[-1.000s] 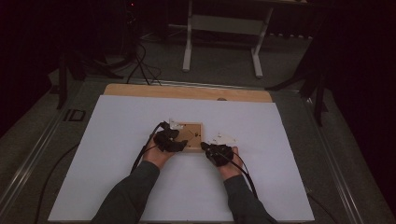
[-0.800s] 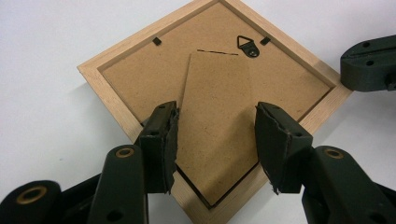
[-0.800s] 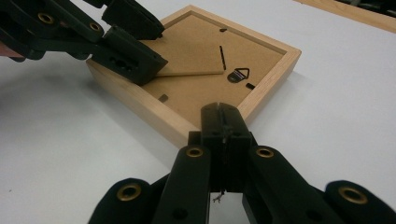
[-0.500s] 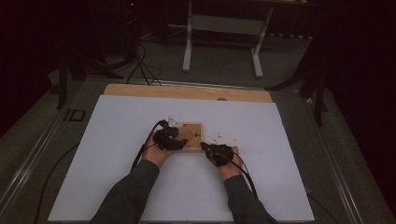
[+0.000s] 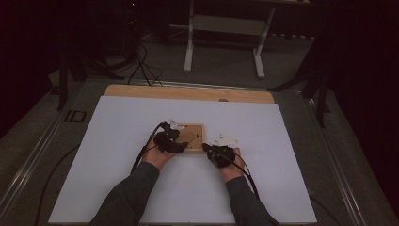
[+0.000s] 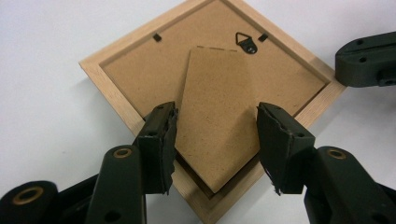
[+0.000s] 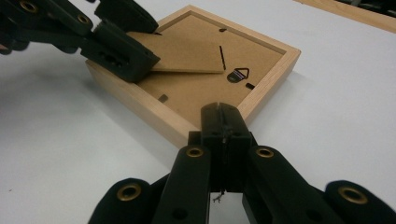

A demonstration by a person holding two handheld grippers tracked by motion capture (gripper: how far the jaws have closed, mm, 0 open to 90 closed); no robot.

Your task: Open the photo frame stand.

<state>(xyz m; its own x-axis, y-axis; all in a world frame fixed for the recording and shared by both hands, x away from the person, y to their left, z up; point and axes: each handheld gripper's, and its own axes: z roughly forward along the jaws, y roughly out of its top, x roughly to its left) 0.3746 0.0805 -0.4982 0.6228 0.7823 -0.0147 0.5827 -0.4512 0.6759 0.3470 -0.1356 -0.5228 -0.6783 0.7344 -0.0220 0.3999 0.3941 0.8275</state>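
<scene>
A wooden picture frame (image 6: 112,88) lies face down on the white sheet (image 5: 117,141) covering the bench, near the middle of its front half, with its hanger (image 6: 245,41) facing up. The left tool (image 6: 217,128) stands part open, its pads at either edge of the cardboard stand (image 6: 219,116), which is lifted at an angle off the backing board (image 6: 140,70). The right tool (image 7: 223,122) is fully closed, holds nothing, and rests its tip at the frame's near corner.
</scene>
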